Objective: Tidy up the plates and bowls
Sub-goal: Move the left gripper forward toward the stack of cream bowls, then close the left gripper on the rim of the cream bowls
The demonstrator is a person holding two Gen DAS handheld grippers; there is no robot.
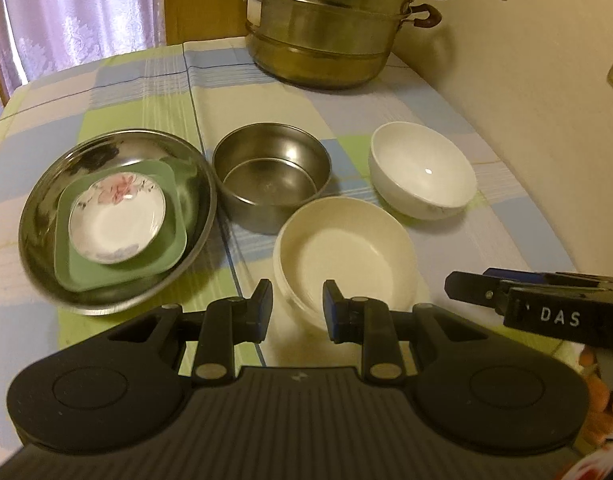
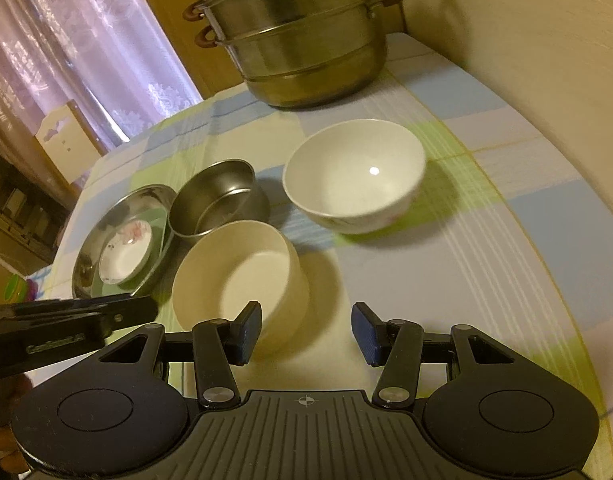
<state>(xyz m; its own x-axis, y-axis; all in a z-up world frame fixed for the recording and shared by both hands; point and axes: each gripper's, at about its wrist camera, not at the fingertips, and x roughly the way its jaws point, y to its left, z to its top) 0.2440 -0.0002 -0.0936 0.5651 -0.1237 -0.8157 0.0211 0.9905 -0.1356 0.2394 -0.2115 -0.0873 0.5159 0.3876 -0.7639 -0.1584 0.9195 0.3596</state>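
Checked cloth (image 1: pixel 146 92) underneath; cream bowl (image 1: pixel 346 248) lies just beyond my left claw (image 1: pixel 297 312), nearer it than my right claw (image 2: pixel 306 334). Both jaws apart, empty.

Steamer pot (image 1: pixel 326 20), checked tablecloth (image 1: pixel 146 92), curtain (image 1: pixel 74 12)

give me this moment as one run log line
plates: stacked in steel basin | bowls: cream bowl, white bowl, steel bowl apart on cloth | left gripper: open, empty | right gripper: open, empty
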